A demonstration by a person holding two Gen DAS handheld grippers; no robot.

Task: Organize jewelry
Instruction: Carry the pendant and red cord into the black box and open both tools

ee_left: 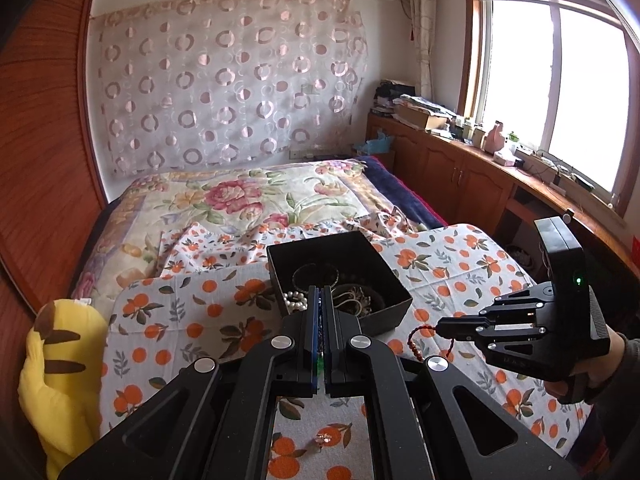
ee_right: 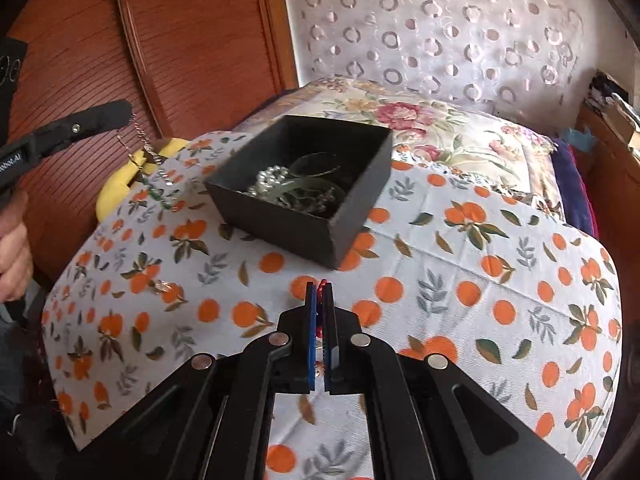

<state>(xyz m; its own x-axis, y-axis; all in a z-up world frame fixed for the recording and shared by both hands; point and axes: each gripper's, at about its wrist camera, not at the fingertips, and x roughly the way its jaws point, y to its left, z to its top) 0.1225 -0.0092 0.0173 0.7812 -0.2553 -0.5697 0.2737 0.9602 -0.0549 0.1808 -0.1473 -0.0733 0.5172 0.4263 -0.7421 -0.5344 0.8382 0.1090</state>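
A black open box [ee_left: 340,276] sits on the orange-print cloth and holds pearls and chains; it also shows in the right wrist view [ee_right: 304,188]. My left gripper [ee_left: 320,296] is shut on a silver chain with a green pendant [ee_right: 154,168], which hangs from its tip [ee_right: 120,110] left of the box. My right gripper [ee_right: 320,292] is shut on a red bead bracelet [ee_left: 418,338], held low over the cloth just right of the box, with the bracelet dangling from its tip [ee_left: 442,326]. A small sparkly piece [ee_right: 164,287] lies loose on the cloth.
A yellow plush toy [ee_left: 60,372] lies at the cloth's left edge. A floral bedspread [ee_left: 248,200] stretches behind the box. A wooden wardrobe [ee_right: 180,40] stands on the left. A cabinet with clutter [ee_left: 460,148] runs under the window.
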